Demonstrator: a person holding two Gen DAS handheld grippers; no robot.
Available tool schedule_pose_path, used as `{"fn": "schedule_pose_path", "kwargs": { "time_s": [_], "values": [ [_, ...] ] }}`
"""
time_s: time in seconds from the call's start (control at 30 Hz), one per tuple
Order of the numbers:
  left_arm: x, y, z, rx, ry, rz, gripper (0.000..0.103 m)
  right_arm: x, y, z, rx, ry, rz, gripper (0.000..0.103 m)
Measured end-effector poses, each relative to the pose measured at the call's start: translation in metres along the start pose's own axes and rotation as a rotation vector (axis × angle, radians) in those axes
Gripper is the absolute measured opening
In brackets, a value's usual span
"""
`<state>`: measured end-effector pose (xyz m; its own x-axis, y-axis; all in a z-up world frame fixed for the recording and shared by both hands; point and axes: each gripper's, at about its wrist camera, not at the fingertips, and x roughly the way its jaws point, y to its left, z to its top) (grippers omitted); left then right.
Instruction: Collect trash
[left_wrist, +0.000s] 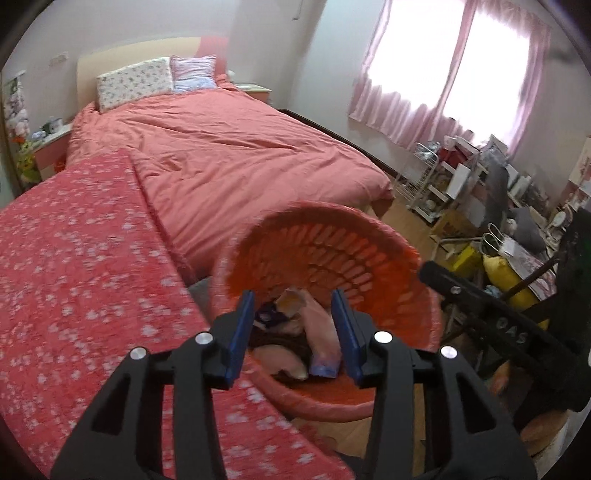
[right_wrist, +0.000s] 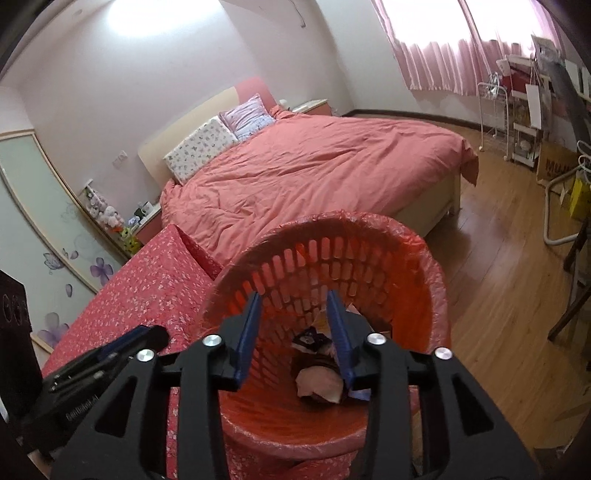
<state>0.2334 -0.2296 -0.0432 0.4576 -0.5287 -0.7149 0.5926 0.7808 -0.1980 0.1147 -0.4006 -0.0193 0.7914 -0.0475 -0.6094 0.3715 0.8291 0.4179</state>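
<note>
Lower left to centre of frame: risk of the lined orange waste basket tipping off the floral bench cover if nudged, spilling wrappers piled at its bottom. Left gripper spread wide, holding nothing, poised over the basket mouth. Right gripper likewise parted, empty, touching nothing, above the rim.

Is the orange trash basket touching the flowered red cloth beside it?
Cannot tell. In the right wrist view, the orange trash basket overlaps the flowered red cloth, but no contact or gap shows plainly.
</note>
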Motion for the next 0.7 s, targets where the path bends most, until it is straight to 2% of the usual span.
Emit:
{"fn": "schedule_pose_path", "kwargs": {
  "time_s": [0.17,0.27,0.33,0.43,0.57,0.7],
  "values": [
    [-0.041,0.02,-0.004,-0.008,-0.063,0.071,0.049,-0.03,0.013,0.0,-0.052,-0.076,-0.03,0.061],
    [-0.079,0.032,-0.014,-0.011,-0.121,0.127,0.058,-0.056,0.024,-0.003,-0.094,-0.138,-0.043,0.073],
    [-0.101,0.037,-0.019,-0.01,-0.155,0.16,0.065,-0.073,0.033,-0.008,-0.117,-0.179,-0.057,0.087],
    [-0.14,0.048,-0.04,-0.026,-0.209,0.227,0.075,-0.103,0.053,-0.026,-0.164,-0.255,-0.099,0.099],
    [-0.179,0.062,-0.069,-0.068,-0.253,0.268,0.086,-0.124,0.073,-0.044,-0.22,-0.308,-0.15,0.101],
    [-0.218,0.07,-0.1,-0.096,-0.315,0.33,0.098,-0.138,0.082,-0.062,-0.219,-0.326,-0.161,0.101]
  ]
}}
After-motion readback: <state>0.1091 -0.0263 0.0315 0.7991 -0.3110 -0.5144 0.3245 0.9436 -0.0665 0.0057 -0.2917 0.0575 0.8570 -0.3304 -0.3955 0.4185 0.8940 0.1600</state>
